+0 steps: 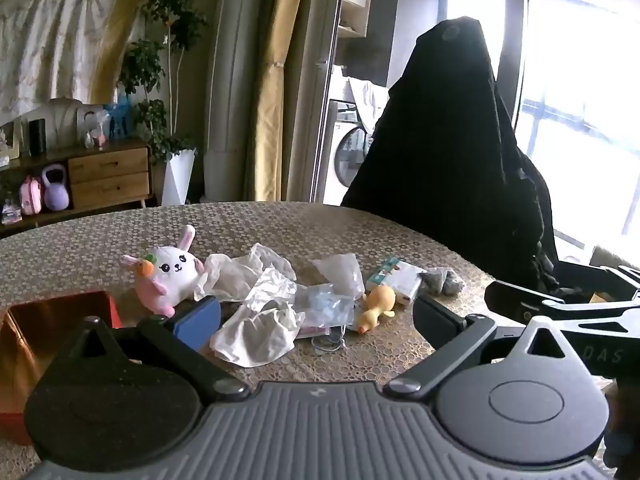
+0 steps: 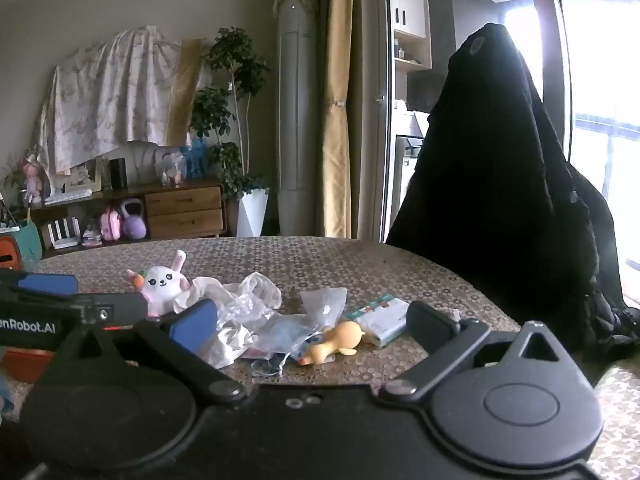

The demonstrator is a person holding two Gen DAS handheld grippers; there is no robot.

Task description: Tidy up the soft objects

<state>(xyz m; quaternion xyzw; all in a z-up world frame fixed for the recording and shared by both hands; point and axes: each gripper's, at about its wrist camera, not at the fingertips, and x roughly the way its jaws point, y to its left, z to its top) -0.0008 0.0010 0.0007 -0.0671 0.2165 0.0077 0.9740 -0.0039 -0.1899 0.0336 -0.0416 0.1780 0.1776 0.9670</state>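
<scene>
A white and pink plush bunny point(image 1: 168, 276) point(image 2: 162, 286) with a small carrot sits on the patterned table point(image 1: 280, 224). To its right lie crumpled white plastic bags point(image 1: 256, 304) point(image 2: 236, 312), a yellow rubber duck point(image 1: 378, 306) point(image 2: 336, 342) on its side, a tissue pack point(image 1: 396, 280) point(image 2: 380, 316) and a grey cloth point(image 1: 444, 280). My left gripper point(image 1: 316, 316) is open, low over the near side of the pile, nothing between its fingers. My right gripper point(image 2: 312, 328) is open too, just short of the duck and bags.
An orange-red box point(image 1: 48, 320) stands at the table's near left. A chair draped in black cloth point(image 1: 452, 152) point(image 2: 504, 176) stands behind the table on the right. Thin rubber bands point(image 1: 330, 342) lie by the bags. A wooden sideboard point(image 1: 108, 176) lines the far wall.
</scene>
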